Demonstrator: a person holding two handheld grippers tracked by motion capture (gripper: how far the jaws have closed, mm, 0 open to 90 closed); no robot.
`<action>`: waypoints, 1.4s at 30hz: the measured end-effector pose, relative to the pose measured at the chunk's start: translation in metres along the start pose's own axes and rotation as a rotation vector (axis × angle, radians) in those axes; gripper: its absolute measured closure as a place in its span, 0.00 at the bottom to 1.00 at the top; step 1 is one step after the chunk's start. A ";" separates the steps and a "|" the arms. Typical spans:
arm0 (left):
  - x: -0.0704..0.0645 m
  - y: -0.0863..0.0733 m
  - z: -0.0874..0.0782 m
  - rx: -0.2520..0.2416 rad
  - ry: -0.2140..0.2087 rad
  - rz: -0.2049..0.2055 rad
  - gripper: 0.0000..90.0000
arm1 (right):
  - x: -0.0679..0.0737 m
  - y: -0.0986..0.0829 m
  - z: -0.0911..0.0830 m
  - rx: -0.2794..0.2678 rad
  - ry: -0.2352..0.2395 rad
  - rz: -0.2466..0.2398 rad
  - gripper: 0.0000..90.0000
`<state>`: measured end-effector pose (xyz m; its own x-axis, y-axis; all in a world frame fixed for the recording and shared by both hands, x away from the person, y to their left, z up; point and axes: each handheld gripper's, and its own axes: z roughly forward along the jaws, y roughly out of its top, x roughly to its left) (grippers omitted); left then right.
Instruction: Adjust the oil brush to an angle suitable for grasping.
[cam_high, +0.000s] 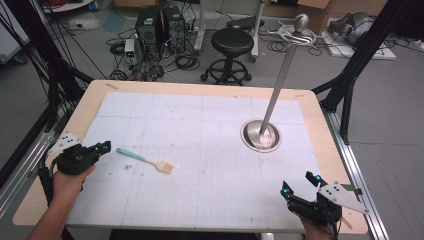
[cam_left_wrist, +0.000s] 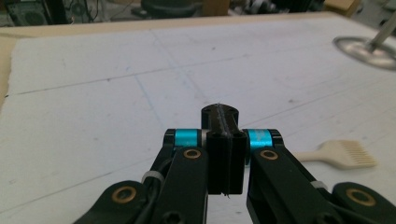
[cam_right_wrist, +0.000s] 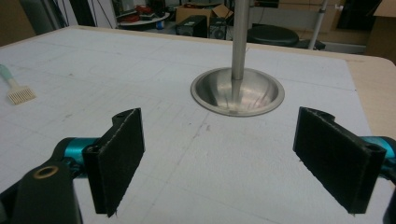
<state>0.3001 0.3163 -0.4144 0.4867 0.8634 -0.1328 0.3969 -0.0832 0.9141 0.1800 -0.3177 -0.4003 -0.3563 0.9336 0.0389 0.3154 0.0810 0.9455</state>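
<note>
Left tongs (cam_high: 102, 146) sat pressed shut and empty just beside the small green-handled, beige-bristled brush (cam_high: 145, 160) lying flat on the white-papered counter (cam_high: 200, 200), likely poised to grab it, while right tongs (cam_high: 301, 183) gaped wide, idle near the steel pole stand (cam_high: 261, 135).

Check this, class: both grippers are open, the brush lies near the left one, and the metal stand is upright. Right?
Not quite. The left gripper is shut, as the left gripper view shows. The right gripper is open, the brush lies near the left one, and the metal stand is upright.
</note>
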 end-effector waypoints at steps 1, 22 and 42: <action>0.003 0.000 0.004 0.014 0.008 0.001 1.00 | 0.000 0.000 0.000 0.000 0.000 0.000 0.18; 0.021 -0.011 0.056 0.256 0.050 0.037 1.00 | 0.000 0.000 -0.003 0.006 -0.006 -0.007 0.18; -0.007 -0.009 0.063 0.263 -0.026 0.150 0.98 | -0.002 -0.001 -0.007 0.009 -0.017 0.014 0.18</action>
<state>0.3420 0.2798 -0.4462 0.5734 0.8191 -0.0164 0.5057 -0.3380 0.7938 0.1748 -0.3223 -0.3991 -0.3367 0.9405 0.0466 0.3281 0.0708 0.9420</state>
